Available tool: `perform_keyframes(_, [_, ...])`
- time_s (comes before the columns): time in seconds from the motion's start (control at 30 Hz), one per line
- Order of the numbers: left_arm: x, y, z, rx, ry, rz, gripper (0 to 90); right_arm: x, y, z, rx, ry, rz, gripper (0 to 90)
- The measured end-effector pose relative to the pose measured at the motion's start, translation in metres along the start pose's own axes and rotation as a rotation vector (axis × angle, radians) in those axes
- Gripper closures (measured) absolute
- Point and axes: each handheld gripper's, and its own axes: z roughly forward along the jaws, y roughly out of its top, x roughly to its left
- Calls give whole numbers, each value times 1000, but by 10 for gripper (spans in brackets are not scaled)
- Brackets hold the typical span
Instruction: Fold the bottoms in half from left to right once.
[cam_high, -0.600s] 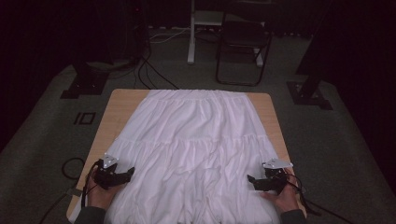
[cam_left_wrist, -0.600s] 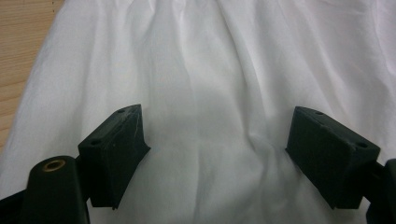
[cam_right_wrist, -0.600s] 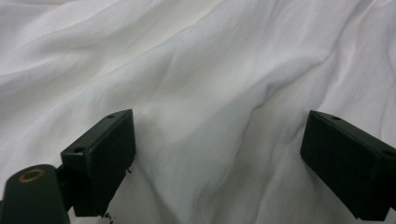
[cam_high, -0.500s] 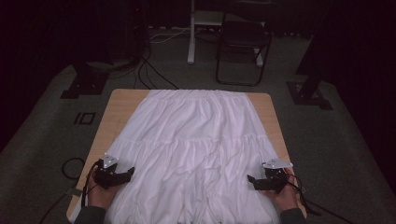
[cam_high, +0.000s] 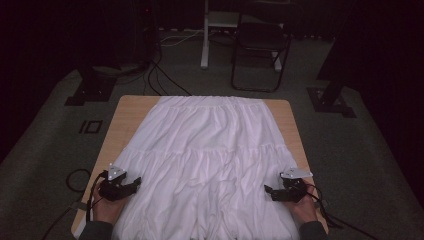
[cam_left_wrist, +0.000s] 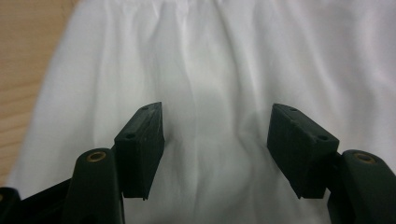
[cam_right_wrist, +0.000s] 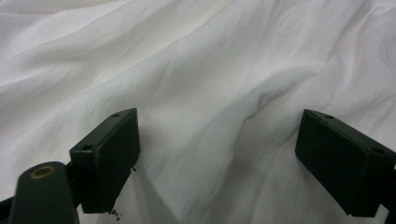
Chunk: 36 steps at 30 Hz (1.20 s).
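A: Skirt (cam_high: 210, 165) position: where is it on your desk (cam_high: 125, 112)?

B: White skirt, spread flat, covering most of the wooden top; bare wood shows along the left and right edges. Its gathered waistband lies at the far edge, its wide hem at your near edge.

A: State of your left tool (cam_high: 134, 184)?

B: It sits at the skirt's near left edge, pointing inward. Its jaws stand wide apart over the cloth, and nothing is pinched between them.

A: And your right tool (cam_high: 270, 192)?

B: It sits at the near right edge, facing the left one. Its jaws also stand wide, with rumpled white cloth below them and no fold gripped.
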Motion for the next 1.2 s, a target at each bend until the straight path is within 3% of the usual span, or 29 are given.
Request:
perform_keyframes(0.03, [3,3,-9,-26,37,10,368,0,0,0,-1,-4,1,134])
perform_keyframes(0.13, [12,2,-17,-36,58,-9,366,0,0,0,-1,-3,1,134])
perform_keyframes(0.17, [24,-2,-21,-39,86,-45,361,0,0,0,-1,-4,1,134])
perform_keyframes(0.2, [24,-2,-21,-39,86,-45,355,0,0,0,-1,-4,1,134])
perform_keyframes(0.3, [43,-10,-25,-33,121,-107,330,0,0,0,-1,-3,1,134])
perform_keyframes(0.37, [58,-19,-25,0,126,-157,297,0,0,0,-1,-3,1,134])
perform_keyframes(0.53, [66,-29,-22,44,126,-186,258,0,0,0,-1,-3,2,134])
perform_keyframes(0.6, [66,-32,-24,45,123,-191,253,0,0,0,-1,-3,1,134])
perform_keyframes(0.7, [62,-38,-29,60,148,-155,243,0,-1,-1,-1,-2,0,134])
perform_keyframes(0.9, [51,-50,-42,75,138,-137,207,1,-1,-1,0,-1,1,136])
perform_keyframes(1.1, [34,-48,-43,102,100,-94,210,1,-1,-1,0,-1,1,136])
perform_keyframes(1.2, [23,-41,-38,112,56,-50,241,1,-1,-1,0,-1,0,136])
